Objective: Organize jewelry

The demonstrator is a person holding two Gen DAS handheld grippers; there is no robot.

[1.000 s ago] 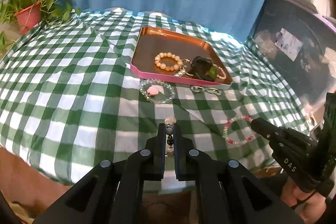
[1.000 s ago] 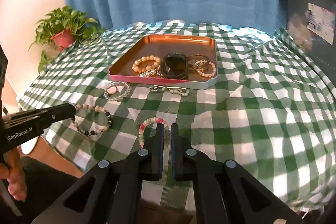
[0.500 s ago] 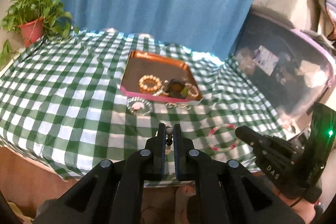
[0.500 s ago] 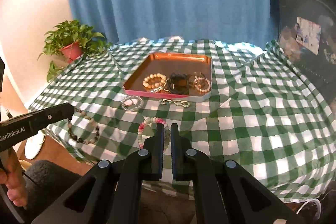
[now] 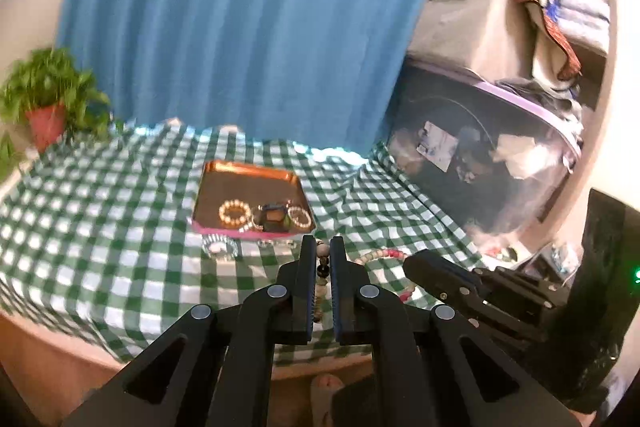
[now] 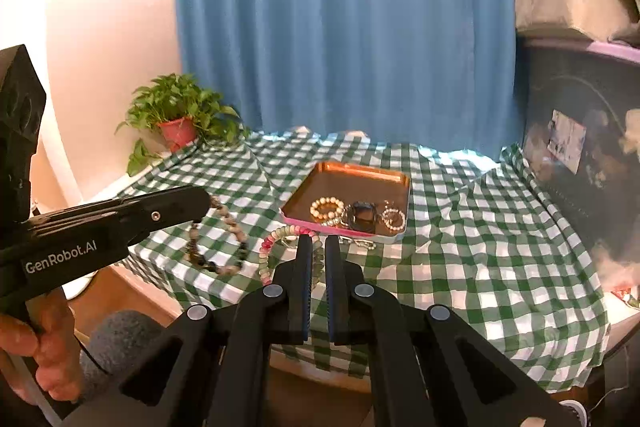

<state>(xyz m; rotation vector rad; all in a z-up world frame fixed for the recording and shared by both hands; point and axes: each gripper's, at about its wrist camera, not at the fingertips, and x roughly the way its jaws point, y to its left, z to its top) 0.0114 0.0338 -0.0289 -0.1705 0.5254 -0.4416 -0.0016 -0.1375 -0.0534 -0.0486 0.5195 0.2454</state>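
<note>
Left tongs (image 5: pixel 321 254) clenched on a long strand of cream, brown and black beads (image 6: pixel 224 247), dangling off the green-checked counter (image 6: pixel 460 239). Right tongs (image 6: pixel 314 250) clamped on a pink-and-pale beaded bracelet (image 6: pixel 269 247) (lifted too). Copper rectangular tray (image 6: pixel 352 175) with bracelets at twelve o'clock.

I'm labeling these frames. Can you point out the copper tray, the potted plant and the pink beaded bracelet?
copper tray (image 6: pixel 352 177): right wrist view, bare floor of the tray.
potted plant (image 6: pixel 178 133): right wrist view, its red pot.
pink beaded bracelet (image 6: pixel 267 247): right wrist view, pink beads on its left arc.
</note>
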